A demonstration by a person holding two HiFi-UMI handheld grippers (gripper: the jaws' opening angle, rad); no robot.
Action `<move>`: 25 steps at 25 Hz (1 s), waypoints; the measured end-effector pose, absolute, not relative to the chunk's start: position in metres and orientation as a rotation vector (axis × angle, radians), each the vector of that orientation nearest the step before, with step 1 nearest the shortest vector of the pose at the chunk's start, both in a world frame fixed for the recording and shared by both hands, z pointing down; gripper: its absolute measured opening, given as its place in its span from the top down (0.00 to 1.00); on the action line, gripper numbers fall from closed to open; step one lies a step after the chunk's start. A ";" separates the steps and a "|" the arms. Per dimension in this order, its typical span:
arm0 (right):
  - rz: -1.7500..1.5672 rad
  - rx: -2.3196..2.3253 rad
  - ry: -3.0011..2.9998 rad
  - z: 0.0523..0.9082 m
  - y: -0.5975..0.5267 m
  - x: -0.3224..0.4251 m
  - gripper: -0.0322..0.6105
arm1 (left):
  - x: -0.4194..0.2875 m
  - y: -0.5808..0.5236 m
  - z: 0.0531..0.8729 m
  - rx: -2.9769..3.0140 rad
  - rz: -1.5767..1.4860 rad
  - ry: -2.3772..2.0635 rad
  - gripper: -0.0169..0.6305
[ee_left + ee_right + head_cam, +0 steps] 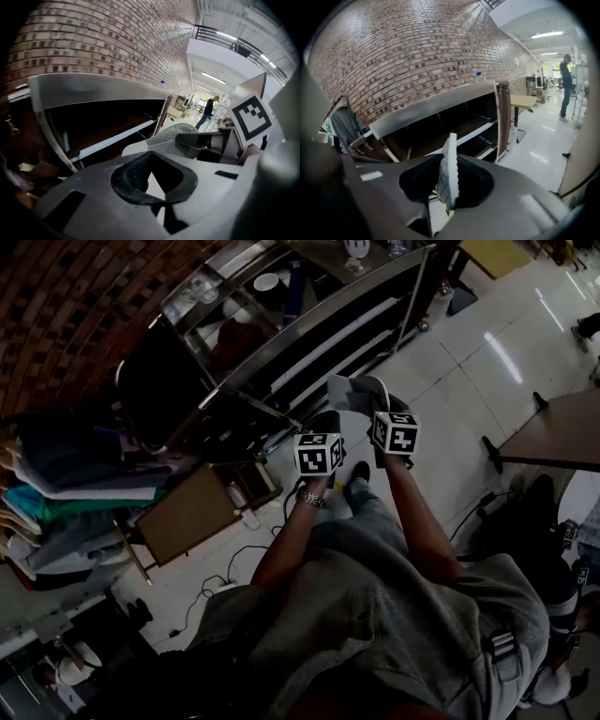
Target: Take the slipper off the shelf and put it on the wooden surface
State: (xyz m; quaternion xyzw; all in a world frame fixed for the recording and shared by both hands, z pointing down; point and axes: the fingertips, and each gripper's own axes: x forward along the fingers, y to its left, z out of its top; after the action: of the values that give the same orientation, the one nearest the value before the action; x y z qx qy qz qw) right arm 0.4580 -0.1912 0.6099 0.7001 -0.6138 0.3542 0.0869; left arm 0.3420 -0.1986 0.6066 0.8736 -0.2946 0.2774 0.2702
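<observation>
**Right tool** (446,183): we are keeping its jaws clamped on the grey quilted slipper (449,164), which is standing edge-on between them.

**Left tool** (154,176): we are holding it just beside the right one, its jaws apart with only floor showing through the gap.

**Surroundings:** the slipper is hanging in the air over the white tiled floor (450,352). It is in front of the metal-framed shelf (309,334) and well apart from the wooden desk (187,517) at lower left in the head view. A brick wall (417,56) is standing behind the shelf.
</observation>
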 end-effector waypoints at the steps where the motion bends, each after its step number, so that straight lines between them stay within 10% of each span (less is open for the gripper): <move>1: 1.058 2.031 -1.867 0.611 -0.193 0.434 0.84 | 0.320 -0.200 0.603 2.341 0.728 -0.843 0.97; 17: 1.001 1.647 -2.096 0.610 -0.024 -0.031 0.84 | -0.153 -0.017 0.604 2.143 0.593 -1.254 0.97; 25: 0.993 1.615 -2.212 0.598 -0.009 -0.187 0.84 | -0.283 0.042 0.585 2.029 0.465 -1.375 0.97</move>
State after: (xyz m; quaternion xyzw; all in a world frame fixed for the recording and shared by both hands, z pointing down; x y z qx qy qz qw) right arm -0.1872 -0.0087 0.5982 0.5507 -0.7544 0.3387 0.1138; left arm -0.2831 0.0417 0.5851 0.7713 -0.5224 0.1768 0.3178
